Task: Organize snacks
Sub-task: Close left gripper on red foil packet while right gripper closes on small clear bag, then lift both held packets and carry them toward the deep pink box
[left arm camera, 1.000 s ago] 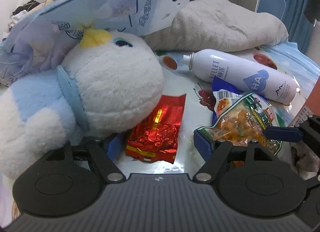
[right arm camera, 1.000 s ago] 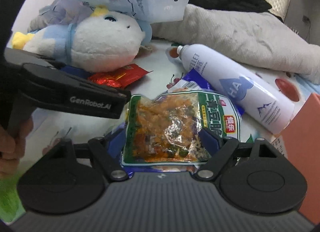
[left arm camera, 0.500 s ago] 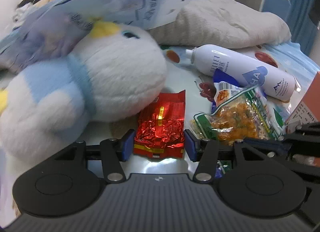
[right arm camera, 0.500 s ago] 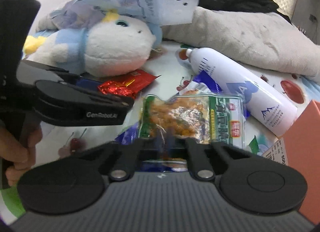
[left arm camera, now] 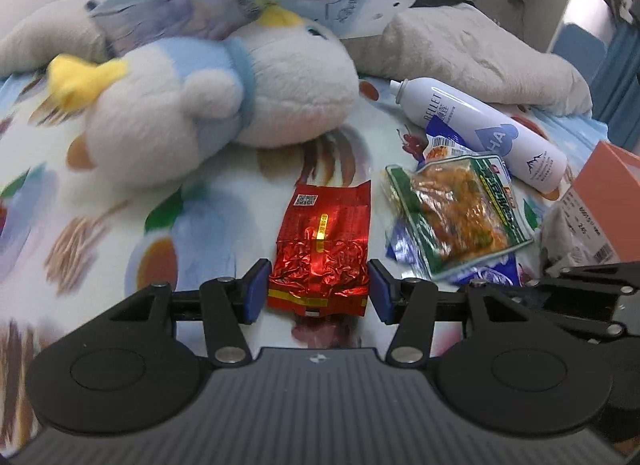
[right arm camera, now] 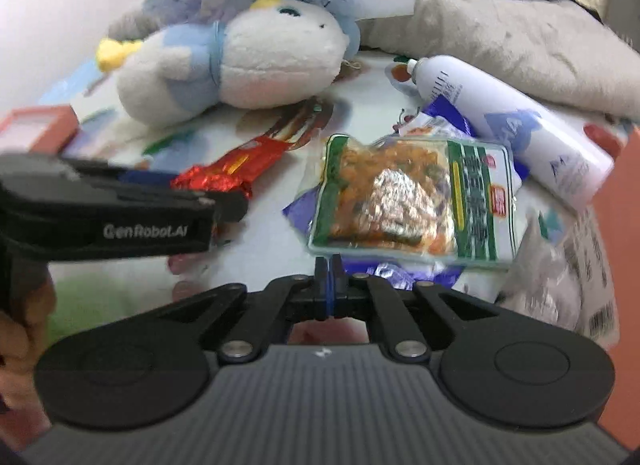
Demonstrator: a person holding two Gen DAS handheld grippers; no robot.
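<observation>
Two tongs: left tongs [left arm camera: 318, 295] narrowly apart, flanking red foil packet [left arm camera: 320, 261]; right tongs [right arm camera: 329, 277] pressed together, empty.

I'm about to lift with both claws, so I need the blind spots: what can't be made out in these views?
Right claw: shut at the near edge of the green snack bag; the right wrist view cannot show whether film is pinched.
Blue packet: mostly covered by the green snack bag, both views.
Orange box: cut off by the frame edge, left wrist view.
</observation>
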